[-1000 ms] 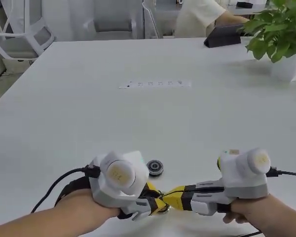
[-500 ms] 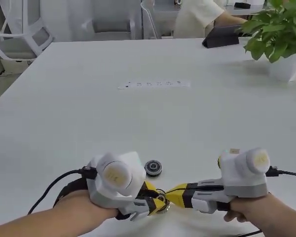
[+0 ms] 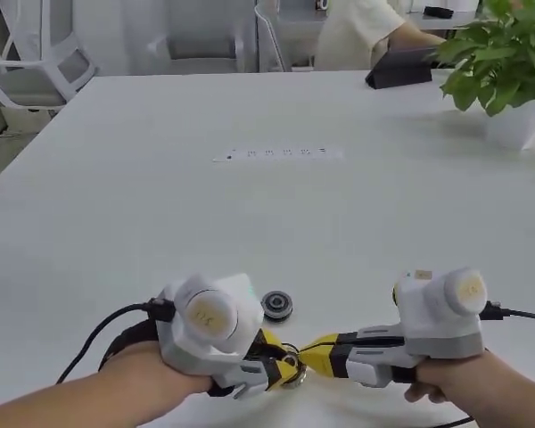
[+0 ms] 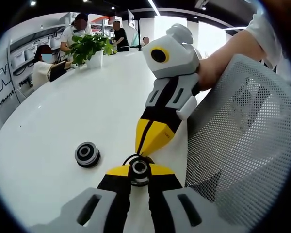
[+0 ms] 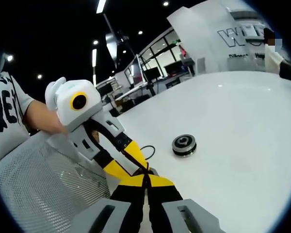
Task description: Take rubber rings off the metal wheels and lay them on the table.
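Now | left gripper (image 4: pixel 139 173) clenched on small metal wheel (image 4: pixel 139 167) over white bench (image 3: pixel 267 223) | right gripper (image 5: pixel 146 176) pinching its thin black rubber ring (image 5: pixel 150 149) | second ringed wheel (image 3: pixel 277 304) lies on bench nearby

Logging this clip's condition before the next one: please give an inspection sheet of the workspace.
Surface: white table, flat.
Job's things: loose metal wheel with black rubber rim lies flat, apart; second metal wheel clamped; thin black rubber ring partly pulled off it.
Clutter: white socket strip, potted green plant at far side.
Grippers: left gripper shut on second metal wheel; right gripper shut on thin black rubber ring.
Cables: black cable off left gripper, another off right.
Surroundings: white mesh chair, seated person.
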{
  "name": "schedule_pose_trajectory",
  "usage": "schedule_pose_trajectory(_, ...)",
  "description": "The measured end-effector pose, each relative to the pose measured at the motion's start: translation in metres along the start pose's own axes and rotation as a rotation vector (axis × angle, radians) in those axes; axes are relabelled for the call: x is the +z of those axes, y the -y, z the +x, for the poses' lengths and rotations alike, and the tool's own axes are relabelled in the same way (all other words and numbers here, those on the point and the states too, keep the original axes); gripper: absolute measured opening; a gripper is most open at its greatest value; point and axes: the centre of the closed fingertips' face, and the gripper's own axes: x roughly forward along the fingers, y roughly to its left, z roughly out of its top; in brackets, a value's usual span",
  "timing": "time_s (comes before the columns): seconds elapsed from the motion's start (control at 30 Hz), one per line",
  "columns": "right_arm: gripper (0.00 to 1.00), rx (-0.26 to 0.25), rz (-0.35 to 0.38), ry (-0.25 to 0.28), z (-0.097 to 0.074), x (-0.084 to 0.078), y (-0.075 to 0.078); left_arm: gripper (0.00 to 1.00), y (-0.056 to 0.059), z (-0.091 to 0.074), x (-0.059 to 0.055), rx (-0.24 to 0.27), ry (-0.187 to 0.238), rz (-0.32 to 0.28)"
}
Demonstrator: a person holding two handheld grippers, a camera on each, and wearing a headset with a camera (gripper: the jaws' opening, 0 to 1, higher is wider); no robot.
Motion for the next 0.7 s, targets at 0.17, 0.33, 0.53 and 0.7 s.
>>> schedule_pose_trajectory(0.17,0.00,0.004,0.005,0.003,0.000,0.000,0.001,0.11,0.001,-0.003,0.000,-0.012,-0.006,0.006)
schedule_pose_trajectory(0.33,0.00,0.011,0.008,0.003,-0.001,0.000,0.001,0.13,0.001,-0.008,0.005,-0.020,0.004,0.007)
schedule_pose_trajectory(0.53,0.00,0.027,0.006,0.009,-0.002,0.004,-0.001,0.18,0.005,-0.017,0.013,-0.041,0.033,-0.034)
schedule_pose_trajectory(0.7,0.00,0.045,-0.006,0.009,-0.002,0.009,-0.005,0.21,0.004,-0.028,0.020,-0.030,0.062,-0.033)
